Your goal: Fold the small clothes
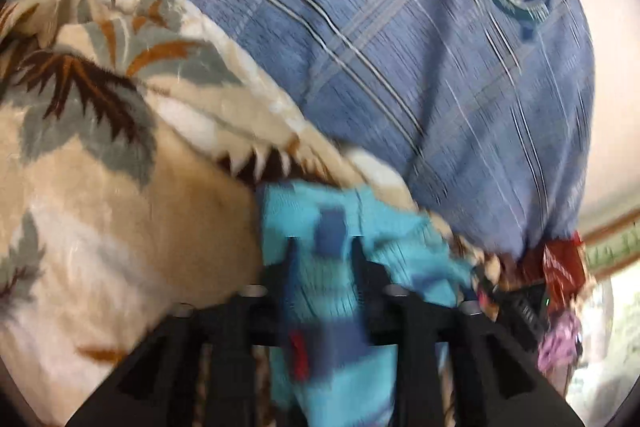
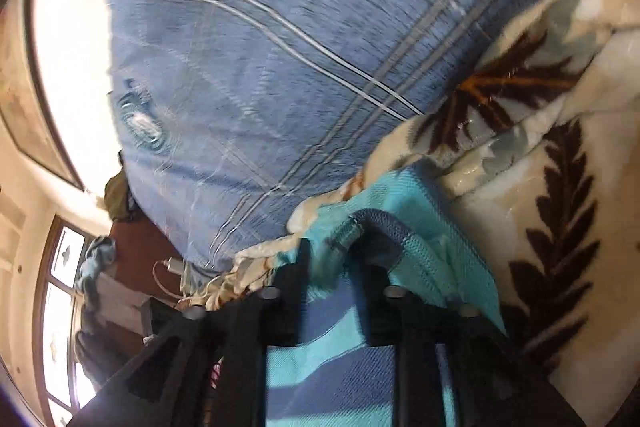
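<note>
A small turquoise garment with dark blue blocks and a red patch hangs between the jaws of my left gripper, which is shut on it. The same garment shows in the right wrist view, with its dark blue ribbed edge between the jaws of my right gripper, also shut on it. Both grippers hold the garment above a cream blanket with a leaf print, which also shows in the right wrist view. Both views are blurred by motion.
A large blue plaid pillow lies beyond the blanket and also shows in the right wrist view. A white cable and a window lie at the left. Red and purple items sit at the right.
</note>
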`<state>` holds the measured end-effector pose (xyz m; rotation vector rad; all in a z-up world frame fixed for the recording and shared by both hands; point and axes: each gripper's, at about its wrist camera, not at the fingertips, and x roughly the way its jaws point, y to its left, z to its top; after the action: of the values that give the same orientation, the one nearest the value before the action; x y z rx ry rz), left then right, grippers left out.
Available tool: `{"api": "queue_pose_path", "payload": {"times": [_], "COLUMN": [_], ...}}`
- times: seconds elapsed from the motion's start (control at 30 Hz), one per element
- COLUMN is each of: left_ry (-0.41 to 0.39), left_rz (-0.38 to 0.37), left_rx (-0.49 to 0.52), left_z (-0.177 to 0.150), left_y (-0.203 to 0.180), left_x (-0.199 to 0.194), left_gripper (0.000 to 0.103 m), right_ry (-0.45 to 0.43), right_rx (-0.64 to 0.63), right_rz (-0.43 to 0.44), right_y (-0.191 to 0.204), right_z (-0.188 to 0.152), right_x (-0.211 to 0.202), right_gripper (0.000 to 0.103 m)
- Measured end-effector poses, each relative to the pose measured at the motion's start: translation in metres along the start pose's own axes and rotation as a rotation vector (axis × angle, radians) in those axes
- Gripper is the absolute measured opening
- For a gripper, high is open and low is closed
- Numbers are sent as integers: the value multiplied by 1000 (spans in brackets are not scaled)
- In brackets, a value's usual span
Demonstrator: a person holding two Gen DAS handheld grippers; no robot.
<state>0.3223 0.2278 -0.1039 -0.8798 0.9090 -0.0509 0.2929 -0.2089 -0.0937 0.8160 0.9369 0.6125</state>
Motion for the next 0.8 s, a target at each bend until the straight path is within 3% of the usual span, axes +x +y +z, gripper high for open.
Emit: {"api": "queue_pose_path", "payload": {"times": [0.03, 0.1, 0.17, 0.23, 0.3, 0.33, 0.4, 0.43, 0.47, 0.5, 0.67, 0.77, 0.8], "left_ry": [16, 29, 39, 66, 99, 118, 115, 90, 69, 45, -86, -147, -160], "left_rz": [5, 22, 6, -27, -66, -103, -94, -49, -14, 1, -11, 45, 94], "left_rx": [17, 50, 60, 46, -22, -59, -60, -3, 41, 71, 119, 175, 202], "left_z": [-2, -12, -10, -8, -4, -4, -7, -9, -11, -13, -6, 0, 1], "left_y": [-4, -10, -10, 0, 12, 17, 14, 6, 0, -5, -21, -28, -29], "left_x": [-3, -7, -6, -7, 2, 8, 14, 14, 13, 9, -9, 3, 12], "left_gripper": [48, 52, 58, 67, 66, 65, 48, 25, 14, 15, 14, 14, 14], "right_ry": [-15, -41, -70, -45, -3, 20, 67, 95, 111, 110, -87, -98, -84], "right_rx": [-10, -37, -90, -162, -202, -223, -298, -340, -418, -452, -416, -364, -353], "right_rz": [25, 42, -42, -163, -225, -252, -327, -365, -438, -444, -292, -314, -334], "right_y": [3, 7, 12, 15, 14, 14, 19, 24, 31, 32, 53, 35, 28], "right_z": [-1, 0, 4, 9, 13, 13, 10, 8, 4, 1, 10, 18, 18], "right_x": [-10, -23, -28, -16, 3, 14, 36, 45, 53, 49, 1, 6, 13], "right_gripper": [36, 42, 54, 56, 56, 55, 48, 34, 16, 9, 8, 8, 8]}}
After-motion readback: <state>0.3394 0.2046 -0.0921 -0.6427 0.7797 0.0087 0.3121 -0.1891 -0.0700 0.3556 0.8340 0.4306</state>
